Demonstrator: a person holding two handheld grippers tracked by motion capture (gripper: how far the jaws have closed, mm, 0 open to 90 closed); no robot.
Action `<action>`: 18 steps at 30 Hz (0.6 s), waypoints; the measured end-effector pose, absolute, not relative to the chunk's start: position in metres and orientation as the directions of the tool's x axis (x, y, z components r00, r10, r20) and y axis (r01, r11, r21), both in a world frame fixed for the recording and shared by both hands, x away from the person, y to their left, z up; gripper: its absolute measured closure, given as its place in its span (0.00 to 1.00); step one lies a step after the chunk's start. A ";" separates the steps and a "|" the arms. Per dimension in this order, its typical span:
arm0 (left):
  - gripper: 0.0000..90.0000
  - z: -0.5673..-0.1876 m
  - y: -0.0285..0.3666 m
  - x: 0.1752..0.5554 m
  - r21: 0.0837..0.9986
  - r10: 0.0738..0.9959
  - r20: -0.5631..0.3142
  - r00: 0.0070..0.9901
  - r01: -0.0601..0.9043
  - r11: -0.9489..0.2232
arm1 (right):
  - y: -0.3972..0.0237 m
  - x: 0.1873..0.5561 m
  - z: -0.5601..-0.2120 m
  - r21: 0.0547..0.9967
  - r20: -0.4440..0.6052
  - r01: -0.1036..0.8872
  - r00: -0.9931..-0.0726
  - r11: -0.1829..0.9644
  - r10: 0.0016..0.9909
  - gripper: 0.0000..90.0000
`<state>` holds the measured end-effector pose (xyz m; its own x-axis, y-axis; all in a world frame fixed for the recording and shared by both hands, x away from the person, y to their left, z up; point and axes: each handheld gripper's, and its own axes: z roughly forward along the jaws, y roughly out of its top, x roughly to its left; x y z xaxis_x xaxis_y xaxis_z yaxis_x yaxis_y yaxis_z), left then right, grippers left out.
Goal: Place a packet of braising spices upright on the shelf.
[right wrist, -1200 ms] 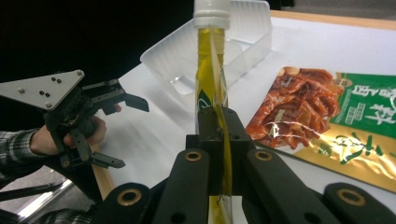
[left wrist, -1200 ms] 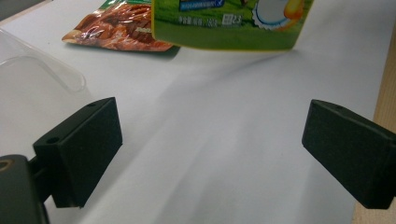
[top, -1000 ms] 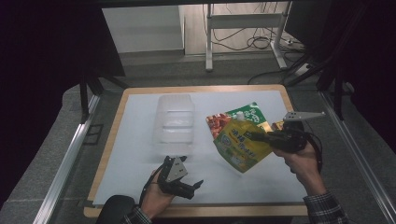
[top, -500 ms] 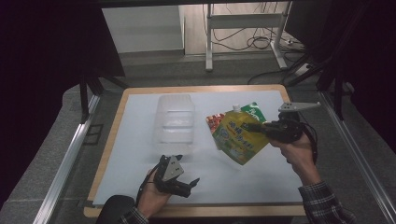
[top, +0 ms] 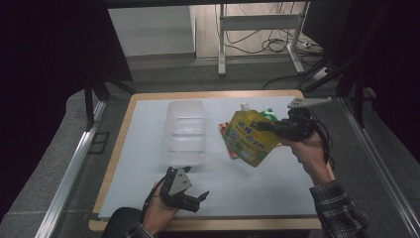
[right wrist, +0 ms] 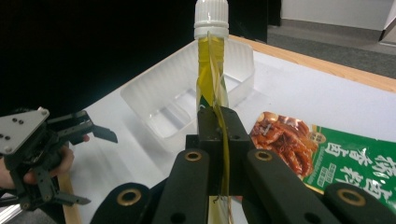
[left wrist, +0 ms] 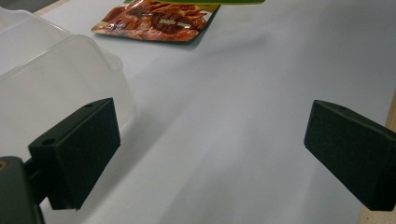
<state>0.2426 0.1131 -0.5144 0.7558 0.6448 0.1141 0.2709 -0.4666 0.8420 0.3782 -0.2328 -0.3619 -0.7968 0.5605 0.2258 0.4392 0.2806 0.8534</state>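
Yellow pouch held aloft beside the clear tray

High view: right gripper (top: 270, 128) lifts the yellow spout pouch (top: 247, 137) over the tabletop (top: 277, 183), near the clear tray (top: 184, 130).
Left gripper view: jaws apart, empty.
Right gripper view: jaws clamped on 1 thin pouch edge; it could slip or swing.

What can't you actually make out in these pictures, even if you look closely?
- The print on the yellow spout pouch: too small in the high view, edge-on in the right gripper view.
- The green snack packet: partly under the pouch in the high view, cut off by the top edge in the left gripper view.
- The clear plastic container: its inside is blurred by glare in the high view.
- The left gripper: its underside is hidden by the hand.
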 end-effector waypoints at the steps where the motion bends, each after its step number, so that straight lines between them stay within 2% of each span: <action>1: 0.04 -0.514 0.113 0.243 0.842 0.645 0.114 0.756 0.271 -0.467 | -0.232 0.380 -0.361 0.852 0.226 0.441 -0.797 0.282 0.561 0.99; 18: 0.04 -0.514 0.113 0.241 0.843 0.643 0.120 0.757 0.265 -0.469 | -0.209 0.404 -0.353 0.863 0.191 0.405 -0.814 0.300 0.549 0.99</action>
